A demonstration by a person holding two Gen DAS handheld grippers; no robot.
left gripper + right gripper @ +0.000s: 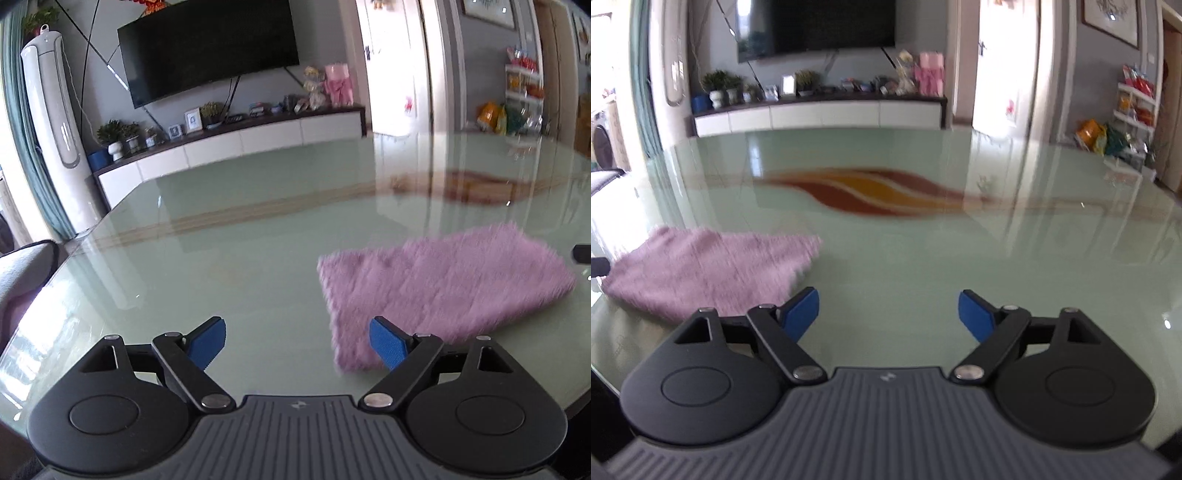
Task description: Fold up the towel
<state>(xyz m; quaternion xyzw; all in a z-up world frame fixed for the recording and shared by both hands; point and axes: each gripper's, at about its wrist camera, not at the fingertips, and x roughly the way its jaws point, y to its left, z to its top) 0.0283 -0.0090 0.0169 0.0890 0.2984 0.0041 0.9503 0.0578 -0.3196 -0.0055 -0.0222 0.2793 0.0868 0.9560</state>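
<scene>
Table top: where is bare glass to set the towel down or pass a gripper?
Bare glass table lies left of the pink towel, out to the rim. Right of the towel, glass is bare too, past the red-orange swirl. Left gripper and right gripper are open and empty; only the towel's patch is taken.

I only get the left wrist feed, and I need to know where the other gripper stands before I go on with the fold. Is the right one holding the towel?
Observer: No. The right gripper is open, nothing between its fingers.
Operator: Where is the towel from there?
Observer: The pink towel lies to the left of the right gripper, flat on the glass table.
Operator: Anything ahead of the right gripper?
Observer: Only bare glass, with a red and yellow pattern showing farther out.
</scene>
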